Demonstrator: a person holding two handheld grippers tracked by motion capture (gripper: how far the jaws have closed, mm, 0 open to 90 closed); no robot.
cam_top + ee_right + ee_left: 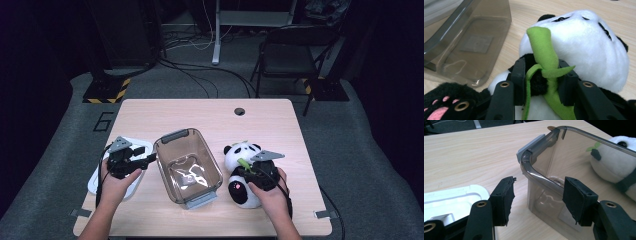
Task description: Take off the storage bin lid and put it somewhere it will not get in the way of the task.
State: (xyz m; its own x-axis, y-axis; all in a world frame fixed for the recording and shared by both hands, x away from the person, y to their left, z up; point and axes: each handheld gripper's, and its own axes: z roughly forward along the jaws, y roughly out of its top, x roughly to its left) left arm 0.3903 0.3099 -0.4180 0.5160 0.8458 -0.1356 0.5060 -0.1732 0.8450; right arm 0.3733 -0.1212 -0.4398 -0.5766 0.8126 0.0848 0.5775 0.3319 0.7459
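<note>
Panda plush (241, 170) gripped beside the clear storage bin (186, 165) on the wooden table (200, 112).

The right gripper (541, 77) was closed on the toy's black arm and green bamboo sprig (543, 53); the left gripper (537, 195) was held open astride the bin's near corner rim, pads not pressing. The plush was judged light, soft and squashy, best pinched at its stuffed limb, not the thin felt. A white lid (129, 147) lay left. No writing could be read on the things.

Black-and-white panda plush (584, 42) holds a green bamboo stalk (544, 50); smoky-grey translucent box (187, 165); white lid (454, 197).
</note>
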